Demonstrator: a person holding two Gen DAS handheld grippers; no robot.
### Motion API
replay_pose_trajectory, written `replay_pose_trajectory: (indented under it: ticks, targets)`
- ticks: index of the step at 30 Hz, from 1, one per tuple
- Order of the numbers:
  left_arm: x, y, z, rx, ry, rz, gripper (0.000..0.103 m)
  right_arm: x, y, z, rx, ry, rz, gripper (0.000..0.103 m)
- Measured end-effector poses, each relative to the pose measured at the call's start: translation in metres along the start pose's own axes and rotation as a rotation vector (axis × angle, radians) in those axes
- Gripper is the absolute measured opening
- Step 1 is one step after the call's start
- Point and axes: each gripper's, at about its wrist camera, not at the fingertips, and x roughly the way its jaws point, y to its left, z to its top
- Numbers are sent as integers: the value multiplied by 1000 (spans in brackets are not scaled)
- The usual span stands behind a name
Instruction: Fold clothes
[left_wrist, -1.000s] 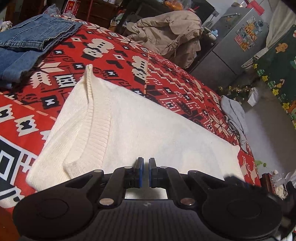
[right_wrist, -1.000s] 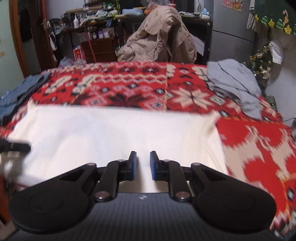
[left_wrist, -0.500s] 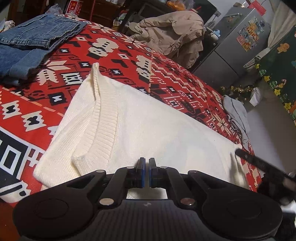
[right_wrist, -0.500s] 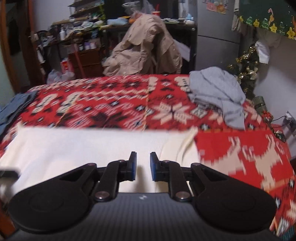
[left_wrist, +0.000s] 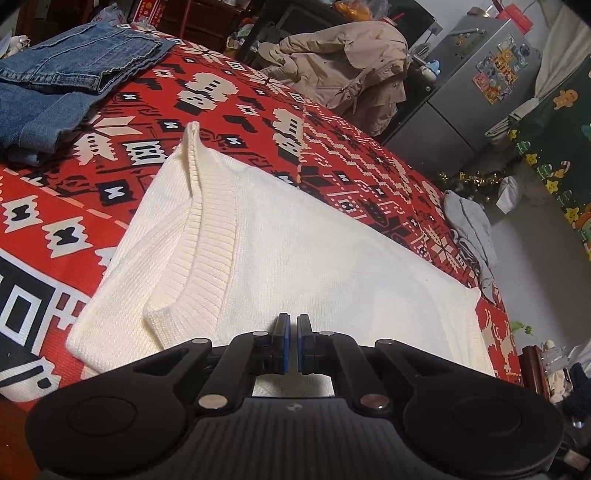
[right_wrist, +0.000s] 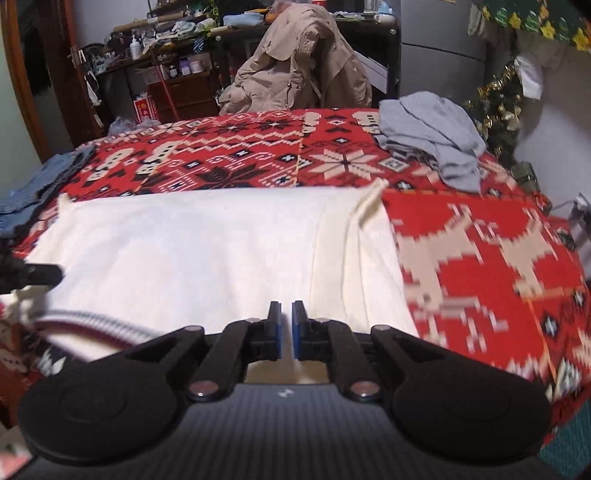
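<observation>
Both tongs (left_wrist: 290, 325) (right_wrist: 286, 314) nearly together, seemingly pinching nothing, over the ribbed cream knit sweater (left_wrist: 295, 251).

right hand-held gripper (right_wrist: 286, 321) | jaws narrowed | shifted along sweater (right_wrist: 192, 251)

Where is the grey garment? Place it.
In the right wrist view the grey garment lies crumpled at the far right of the red patterned blanket, beyond the white sweater.
</observation>
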Motion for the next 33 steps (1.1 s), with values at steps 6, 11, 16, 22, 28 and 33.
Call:
replay_pose_trajectory:
  ticks: [6,11,16,22,28,33]
  targets:
    - [-8,-3,-5,8,-4,8,4,-6,14,10,0,-55,27,7]
    - [-15,0,-8,13,-10,23,4,10,27,11,-22,-28,38,7]
    - [-17,5,-6,-1,-13,25,4,-1,24,-6,-40,-14,35,7]
    - [-17,6,-2,-1,-29,41,4,-12,-21,2,68,-53,-54,9]
    - [-21,17,3,-31,-41,61,4,4,-52,11,91,-48,-96,10]
    - [-20,19,1,-30,-37,73,4,23,-49,19,76,-44,-87,10]
